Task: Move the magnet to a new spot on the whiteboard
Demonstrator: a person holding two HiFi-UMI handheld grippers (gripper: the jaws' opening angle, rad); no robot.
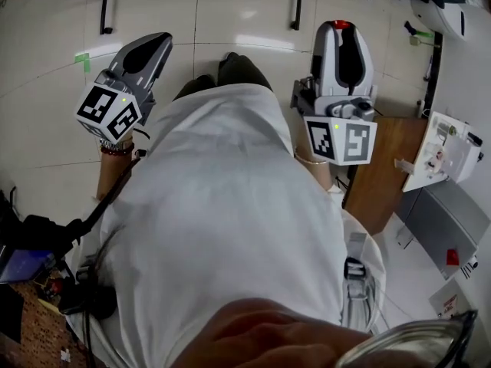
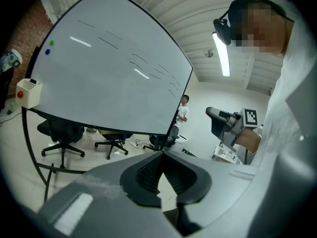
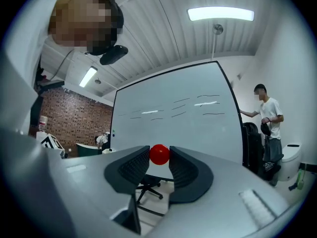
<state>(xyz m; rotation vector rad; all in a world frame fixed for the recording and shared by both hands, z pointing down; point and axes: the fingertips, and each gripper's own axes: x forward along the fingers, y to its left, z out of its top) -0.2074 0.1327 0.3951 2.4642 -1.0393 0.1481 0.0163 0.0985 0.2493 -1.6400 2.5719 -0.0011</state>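
Whiteboard (image 3: 173,123) stands on pale tiled floor (image 1: 230,21); right gripper (image 3: 159,158) pinches red magnet (image 3: 159,153), left gripper (image 2: 162,155) pressed together.

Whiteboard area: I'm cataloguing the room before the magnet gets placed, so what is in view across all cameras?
magnet: one, red, between the right gripper's jaws
whiteboard: one, white with black frame, ahead of both grippers
small dots: two, green and blue, whiteboard's upper left
box: one, white with a red spot, whiteboard's left edge
office chairs: at least two, black, on the floor below the whiteboard's lower edge
bystander: one, white shirt, by the whiteboard's right edge
brick wall: one, red-brown, left of the whiteboard
left gripper: grey, shut, empty
right gripper: grey, shut on the magnet
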